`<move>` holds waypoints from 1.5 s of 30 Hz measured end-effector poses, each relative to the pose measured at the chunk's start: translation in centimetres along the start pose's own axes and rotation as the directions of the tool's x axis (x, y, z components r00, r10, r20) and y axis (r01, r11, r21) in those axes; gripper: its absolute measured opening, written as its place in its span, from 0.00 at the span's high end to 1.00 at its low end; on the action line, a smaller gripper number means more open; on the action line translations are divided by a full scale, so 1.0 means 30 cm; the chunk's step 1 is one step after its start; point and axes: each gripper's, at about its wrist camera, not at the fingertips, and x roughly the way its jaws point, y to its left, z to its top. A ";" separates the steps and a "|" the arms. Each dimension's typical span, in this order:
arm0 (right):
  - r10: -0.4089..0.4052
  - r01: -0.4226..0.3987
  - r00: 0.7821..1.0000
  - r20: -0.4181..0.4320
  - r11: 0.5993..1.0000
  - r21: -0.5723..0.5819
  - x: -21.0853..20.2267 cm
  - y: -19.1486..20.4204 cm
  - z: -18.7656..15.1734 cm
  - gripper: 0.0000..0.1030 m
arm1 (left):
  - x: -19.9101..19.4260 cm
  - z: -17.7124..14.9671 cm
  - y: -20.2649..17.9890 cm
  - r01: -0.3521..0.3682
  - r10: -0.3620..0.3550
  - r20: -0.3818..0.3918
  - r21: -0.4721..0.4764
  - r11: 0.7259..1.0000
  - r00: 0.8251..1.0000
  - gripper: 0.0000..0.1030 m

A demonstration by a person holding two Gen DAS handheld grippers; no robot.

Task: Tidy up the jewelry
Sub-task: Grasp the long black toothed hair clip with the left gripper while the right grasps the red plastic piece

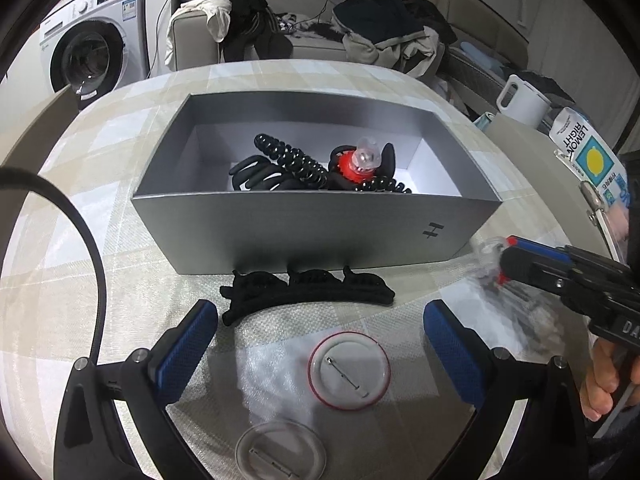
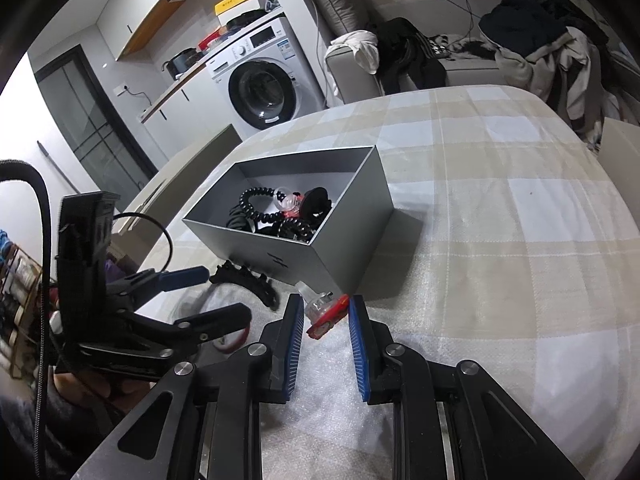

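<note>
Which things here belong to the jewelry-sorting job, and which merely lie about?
Job:
grey box
black hair claw
red-rimmed badge
clear badge
red-and-clear piece in right gripper

Lying about:
washing machine
clothes
white mug

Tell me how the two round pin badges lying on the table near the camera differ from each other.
The upper badge has a red rim; the lower badge looks wholly clear, with no colour. The upper one shows complete, lying between the fingers of the left hand-held gripper; the lower one is cut off by the bottom edge of the left wrist view. Both are round, lie flat on the table with the pin side up, and neither is in the grey box yet.
</note>
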 end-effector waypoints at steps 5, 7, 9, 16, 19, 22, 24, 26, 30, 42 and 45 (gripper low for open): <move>-0.003 0.003 1.000 0.006 1.000 0.005 -0.007 -0.007 0.004 0.79 | 0.017 0.001 -0.007 -0.020 0.020 -0.021 -0.002 1.000 1.000 0.03; -0.004 0.004 1.000 0.008 1.000 0.006 -0.011 -0.008 0.006 0.79 | 0.018 0.003 -0.017 -0.032 0.032 -0.021 0.008 0.999 0.999 0.03; -0.007 0.007 1.000 0.009 1.000 0.007 -0.012 -0.009 0.006 0.79 | 0.024 0.004 -0.024 -0.044 0.045 -0.028 0.013 0.999 0.999 0.03; -0.014 0.014 1.000 0.015 1.000 0.006 -0.024 -0.006 0.008 0.79 | 0.043 0.003 -0.040 -0.119 0.120 -0.043 0.035 0.992 0.992 0.03; -0.017 0.017 1.000 0.017 1.000 0.005 -0.027 -0.006 0.009 0.79 | 0.041 -0.002 -0.043 -0.143 0.144 -0.036 0.039 0.989 0.989 0.06; -0.018 0.018 1.000 0.019 1.000 0.007 -0.029 -0.006 0.010 0.79 | 0.036 -0.005 -0.039 -0.149 0.150 -0.032 0.043 0.988 0.988 0.11; -0.018 0.018 1.000 0.018 1.000 0.005 -0.029 -0.005 0.012 0.79 | 0.034 -0.005 -0.036 -0.148 0.149 -0.031 0.051 0.988 0.988 0.11; -0.019 0.019 1.000 0.017 1.000 0.003 -0.029 -0.005 0.011 0.79 | 0.031 -0.007 -0.037 -0.150 0.151 -0.028 0.054 0.987 0.988 0.11; -0.020 0.020 1.000 0.013 1.000 -0.003 -0.029 -0.001 0.015 0.79 | 0.022 -0.014 -0.031 -0.142 0.144 -0.027 0.052 0.988 0.989 0.11; 0.011 -0.011 1.000 0.024 1.000 -0.014 -0.033 0.033 0.035 0.79 | -0.128 -0.027 -0.021 -0.088 0.083 0.086 0.060 0.994 0.993 0.11; 0.022 -0.021 0.999 0.033 1.000 -0.019 -0.040 0.047 0.049 0.79 | -0.171 -0.014 -0.018 -0.082 0.073 0.129 0.061 0.995 0.989 0.11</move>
